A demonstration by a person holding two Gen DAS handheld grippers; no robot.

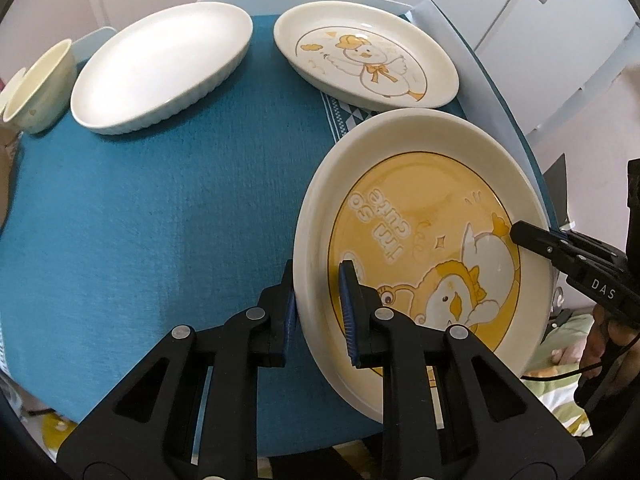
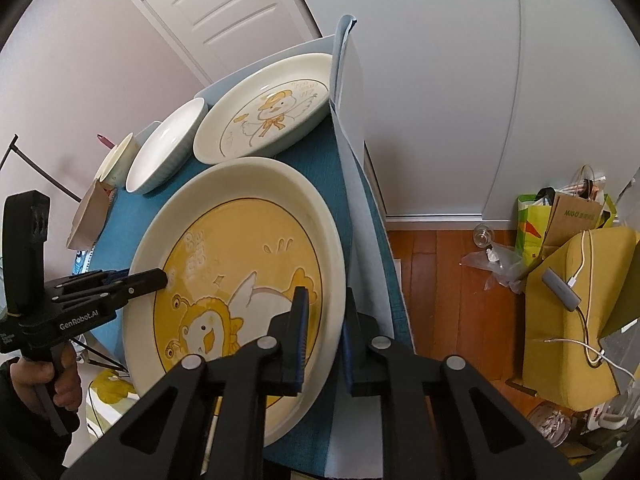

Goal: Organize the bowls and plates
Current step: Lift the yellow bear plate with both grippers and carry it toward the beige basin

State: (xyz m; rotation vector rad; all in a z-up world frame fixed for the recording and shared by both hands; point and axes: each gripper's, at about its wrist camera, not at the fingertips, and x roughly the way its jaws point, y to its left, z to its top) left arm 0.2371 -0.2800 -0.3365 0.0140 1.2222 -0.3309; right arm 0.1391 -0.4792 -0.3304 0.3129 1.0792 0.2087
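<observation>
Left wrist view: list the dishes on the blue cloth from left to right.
Small cream bowl → plain white oval dish → cream plate with a duck drawing → big yellow-centred duck plate, its near and far rims each clamped by a gripper.

The right gripper (image 2: 323,340) pinches the right rim of the yellow plate (image 2: 240,264), one finger inside and one outside. The left gripper (image 2: 160,278) pinches the plate's left rim, with a hand (image 2: 48,384) on its handle. Past it, on the blue cloth (image 2: 120,236), sit a duck plate (image 2: 264,112), a white dish (image 2: 168,148) and a small bowl (image 2: 116,164), in a row going left. A yellow bag (image 2: 568,320) stands on the wood floor (image 2: 440,300) to the right.
</observation>
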